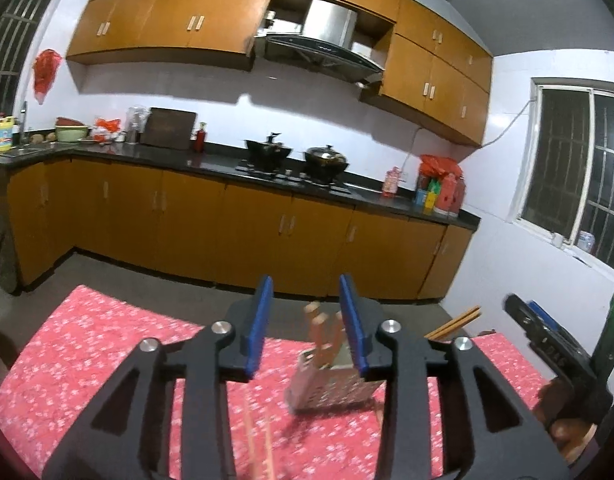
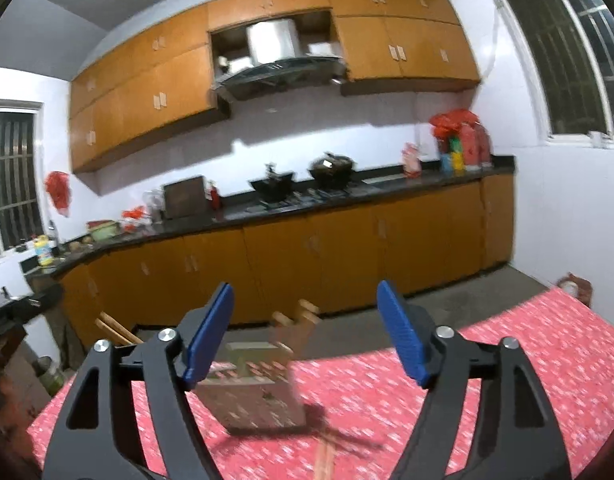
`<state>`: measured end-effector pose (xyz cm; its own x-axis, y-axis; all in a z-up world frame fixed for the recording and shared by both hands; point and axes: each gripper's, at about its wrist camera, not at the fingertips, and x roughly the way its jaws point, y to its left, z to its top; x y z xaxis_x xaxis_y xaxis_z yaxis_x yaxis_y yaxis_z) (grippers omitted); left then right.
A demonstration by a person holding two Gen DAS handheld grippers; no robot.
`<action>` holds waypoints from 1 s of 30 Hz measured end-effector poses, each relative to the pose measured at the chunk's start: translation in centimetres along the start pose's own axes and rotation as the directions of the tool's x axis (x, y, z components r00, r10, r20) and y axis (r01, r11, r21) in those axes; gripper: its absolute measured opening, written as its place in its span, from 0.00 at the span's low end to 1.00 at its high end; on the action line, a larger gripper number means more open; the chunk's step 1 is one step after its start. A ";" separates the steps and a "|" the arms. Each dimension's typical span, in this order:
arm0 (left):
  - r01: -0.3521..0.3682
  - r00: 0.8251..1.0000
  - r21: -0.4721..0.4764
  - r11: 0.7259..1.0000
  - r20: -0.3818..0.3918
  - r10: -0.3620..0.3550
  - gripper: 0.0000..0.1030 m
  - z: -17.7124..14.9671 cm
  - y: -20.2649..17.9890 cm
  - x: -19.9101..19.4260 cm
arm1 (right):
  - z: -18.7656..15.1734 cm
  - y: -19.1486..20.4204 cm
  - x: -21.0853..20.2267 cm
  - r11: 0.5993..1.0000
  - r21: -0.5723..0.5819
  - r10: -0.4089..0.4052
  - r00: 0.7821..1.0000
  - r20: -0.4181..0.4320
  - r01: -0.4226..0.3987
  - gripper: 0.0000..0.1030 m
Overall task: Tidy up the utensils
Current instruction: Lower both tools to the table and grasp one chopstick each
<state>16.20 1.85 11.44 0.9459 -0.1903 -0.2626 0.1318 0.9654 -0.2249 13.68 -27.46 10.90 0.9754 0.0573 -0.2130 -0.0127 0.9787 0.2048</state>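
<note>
Red floral tablecloth [image 1: 107,332]; metal utensil holder [image 1: 331,384] mid-table, wooden handles upright inside; loose chopsticks [image 1: 259,448] near edge; left gripper [image 1: 307,320] and right gripper [image 2: 307,332] released, empty; advisable: pinch chopsticks mid-length, insert vertically.

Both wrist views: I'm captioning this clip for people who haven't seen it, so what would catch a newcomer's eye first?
First the red floral tablecloth filling the foreground, with a perforated metal utensil holder standing on it, wooden handles poking out of its top. Then the blue-padded jaws of the left gripper and right gripper, both open and empty, framing that holder. Behind runs a wall of orange-brown cabinets over a dark counter.
</note>
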 end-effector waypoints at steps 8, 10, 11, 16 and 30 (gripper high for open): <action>-0.136 0.967 0.042 0.990 -0.213 0.142 0.42 -7.4 4.4 1.5 | -9.1 -5.5 3.9 0.994 0.035 -0.086 0.919 -0.385 0.107 0.26; -0.145 0.948 0.049 0.988 -0.280 0.153 0.41 -9.8 5.3 2.1 | -12.1 -5.5 4.6 0.996 0.056 -0.032 0.878 -0.478 0.067 0.19; -0.149 0.934 0.059 0.987 -0.319 0.160 0.39 -11.4 5.6 2.4 | -13.2 -5.3 4.7 0.997 0.057 -0.012 0.864 -0.504 0.048 0.18; -0.126 0.896 0.068 0.990 -0.421 0.142 0.30 -15.5 6.2 3.3 | -17.2 -3.2 4.6 0.998 0.055 0.064 0.807 -0.587 -0.039 0.14; -0.083 0.853 0.068 0.994 -0.511 0.106 0.30 -19.3 5.2 4.1 | -20.3 -1.4 4.9 0.998 -0.030 0.023 0.767 -0.642 -0.055 0.08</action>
<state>15.01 2.64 -8.88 0.6696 -0.1513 -0.7271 0.0729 0.9877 -0.1383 14.03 -24.59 -9.81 0.6061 0.1931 -0.7716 -0.0730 0.9795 0.1877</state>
